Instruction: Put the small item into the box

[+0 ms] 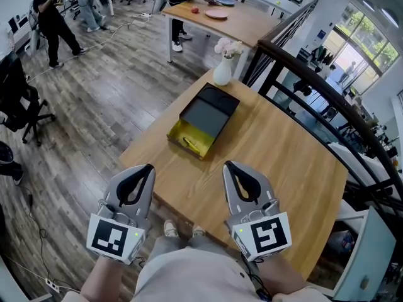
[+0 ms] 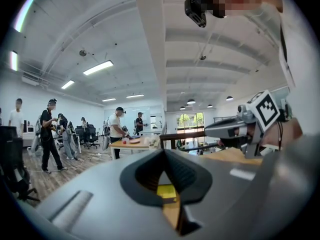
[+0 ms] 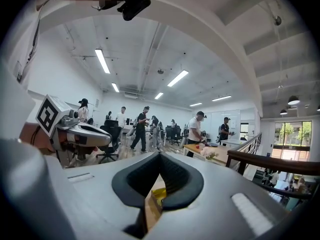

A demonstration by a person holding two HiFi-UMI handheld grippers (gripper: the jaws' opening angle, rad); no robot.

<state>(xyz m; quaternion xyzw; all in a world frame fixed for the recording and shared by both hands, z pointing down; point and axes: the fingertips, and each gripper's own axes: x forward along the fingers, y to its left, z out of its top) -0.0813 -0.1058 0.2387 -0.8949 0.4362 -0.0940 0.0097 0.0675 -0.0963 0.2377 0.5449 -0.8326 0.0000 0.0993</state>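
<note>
An open box (image 1: 203, 119) lies on the wooden table (image 1: 283, 162), its dark lid half toward the far side and its yellow half (image 1: 182, 134) toward me. A small slim item (image 1: 191, 144) lies inside the yellow half. My left gripper (image 1: 148, 168) and right gripper (image 1: 228, 165) hover side by side over the table's near edge, short of the box. Both are shut with nothing between the jaws. Through the left gripper's (image 2: 164, 151) jaw loop a bit of the yellow box (image 2: 166, 191) shows. The right gripper (image 3: 160, 154) frames the box (image 3: 159, 193) the same way.
A white vase of pale flowers (image 1: 223, 68) stands at the table's far corner. A dark railing (image 1: 315, 80) runs along the table's right side. Behind are another table (image 1: 233, 17) with plates, several people, and an office chair (image 1: 22, 106) at the left.
</note>
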